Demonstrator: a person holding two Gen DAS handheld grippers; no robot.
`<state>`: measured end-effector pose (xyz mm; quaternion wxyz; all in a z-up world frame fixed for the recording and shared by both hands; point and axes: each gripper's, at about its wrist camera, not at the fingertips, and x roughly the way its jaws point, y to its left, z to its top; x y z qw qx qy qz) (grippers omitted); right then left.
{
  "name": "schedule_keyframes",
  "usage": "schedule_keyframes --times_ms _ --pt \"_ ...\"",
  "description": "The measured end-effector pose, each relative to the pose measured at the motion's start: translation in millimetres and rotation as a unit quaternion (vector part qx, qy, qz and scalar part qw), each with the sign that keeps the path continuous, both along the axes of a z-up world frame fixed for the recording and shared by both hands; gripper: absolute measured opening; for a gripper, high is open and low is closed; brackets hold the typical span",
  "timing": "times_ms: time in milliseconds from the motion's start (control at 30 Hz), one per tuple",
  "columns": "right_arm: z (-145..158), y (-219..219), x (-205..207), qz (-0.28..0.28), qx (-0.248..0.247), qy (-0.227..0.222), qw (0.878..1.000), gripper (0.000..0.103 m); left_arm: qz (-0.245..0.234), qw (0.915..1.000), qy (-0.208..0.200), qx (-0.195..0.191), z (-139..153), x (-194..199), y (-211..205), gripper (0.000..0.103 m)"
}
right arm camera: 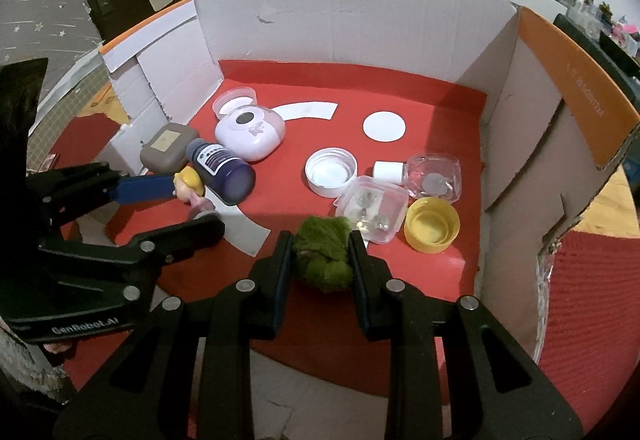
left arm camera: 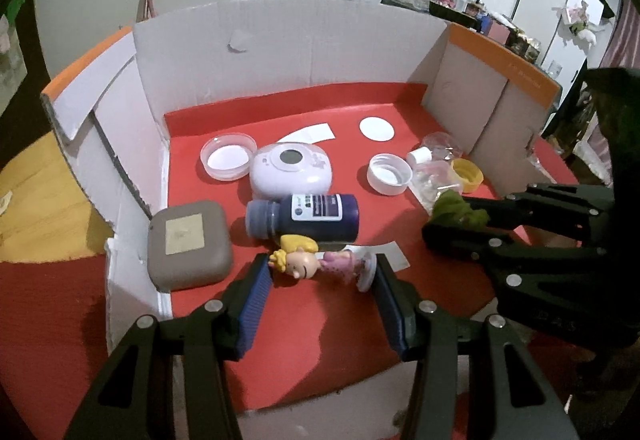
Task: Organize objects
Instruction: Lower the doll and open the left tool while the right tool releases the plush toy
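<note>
The left gripper (left arm camera: pixel 320 276) clamps the figurine (left arm camera: pixel 316 260) lying crosswise between its fingers; the right gripper (right arm camera: pixel 322 260) squeezes the green tuft (right arm camera: pixel 322 260).

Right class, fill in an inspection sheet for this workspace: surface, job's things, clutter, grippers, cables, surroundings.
Surface: red mat inside a cardboard box.
Job's things: figurine, green fuzzy item, dark bottle on its side, yellow cap.
Clutter: white paper shapes.
Grippers: left gripper closed on the figurine; right gripper shut on the green fuzzy item.
Cables: nothing seen.
Surroundings: crowded shelf.
</note>
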<state>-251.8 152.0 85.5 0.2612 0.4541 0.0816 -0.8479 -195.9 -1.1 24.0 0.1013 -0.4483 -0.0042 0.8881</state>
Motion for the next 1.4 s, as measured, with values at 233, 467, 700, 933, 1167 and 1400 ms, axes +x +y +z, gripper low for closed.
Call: schedule_keyframes --times_ms 233,467,700,933,1167,1400 --pt "-0.7 -0.7 1.7 0.001 0.005 0.005 1.0 0.025 0.005 1.0 0.006 -0.004 -1.7 -2.0 0.8 0.053" --pt "-0.4 0.4 -0.1 -0.002 -0.004 -0.001 1.0 0.026 0.005 1.0 0.005 -0.002 -2.4 -3.6 -0.5 0.053" --pt "0.2 0.3 0.2 -0.001 -0.008 0.0 1.0 0.026 0.006 1.0 0.007 0.002 -1.5 -3.0 -2.3 0.053" --pt "3.1 1.1 5.3 0.002 -0.006 0.007 1.0 0.027 0.009 0.9998 0.018 0.0 3.6 1.3 -2.7 0.057" --pt "10.0 3.6 12.1 -0.001 -0.006 0.019 1.0 0.027 0.013 0.9995 0.03 -0.002 10.5 9.0 -3.6 0.062" --pt "17.0 8.9 23.0 -0.006 -0.012 0.035 0.999 0.061 0.022 0.9986 0.046 -0.011 18.2 21.3 -3.6 0.07"
